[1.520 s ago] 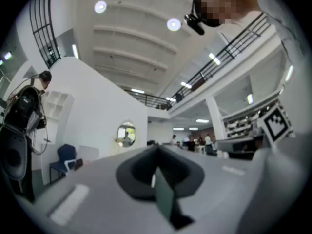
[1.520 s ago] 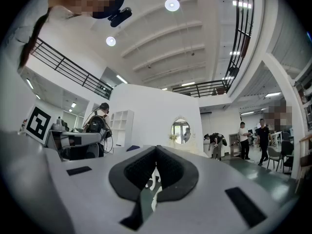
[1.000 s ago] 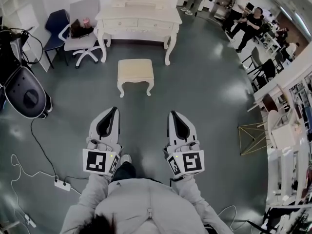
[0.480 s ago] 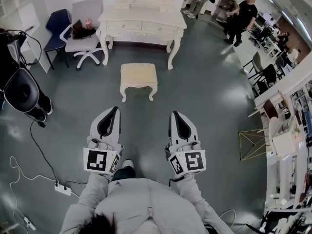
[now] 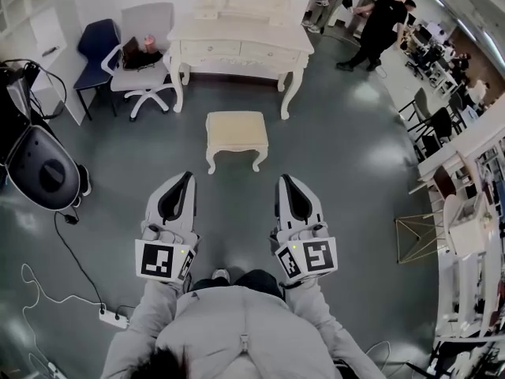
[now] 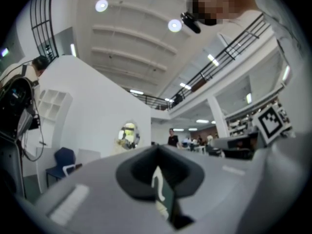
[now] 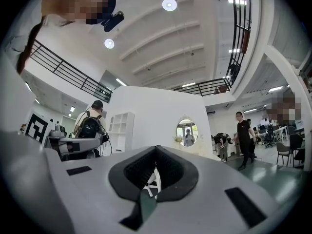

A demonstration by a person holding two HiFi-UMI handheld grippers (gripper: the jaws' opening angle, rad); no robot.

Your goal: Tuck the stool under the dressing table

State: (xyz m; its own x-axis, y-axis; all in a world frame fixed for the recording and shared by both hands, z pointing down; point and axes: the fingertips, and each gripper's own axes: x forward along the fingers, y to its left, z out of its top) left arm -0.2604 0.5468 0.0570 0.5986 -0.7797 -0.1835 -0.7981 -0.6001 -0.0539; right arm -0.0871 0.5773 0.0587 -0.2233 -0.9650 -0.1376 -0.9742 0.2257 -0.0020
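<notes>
Stool (image 5: 237, 136), cream with a padded top and curved legs, stands on the grey floor (image 5: 347, 156) ahead of your jaws, and it is nearer to them than a second ago. You have walked forward, so it has slid down the head view toward the jaw tips. It has also shifted from ahead of the left gripper (image 5: 186, 177) to roughly midway between that and the right gripper (image 5: 284, 179). The white dressing table (image 5: 241, 42) lies beyond the stool, farther from your jaws, with open floor between its front legs and the stool. The stool has not been tucked under at all. Both pairs of jaws are closed and hold nothing; each gripper view shows the two halves meeting at the tip with no object between them. The approach looks nearly done and well lined up with the gap between the table legs. What seems to remain is to bring the closed jaws against the near edge of the seat and push it straight away from you. The curved legs may catch and turn the stool if one side leads.
</notes>
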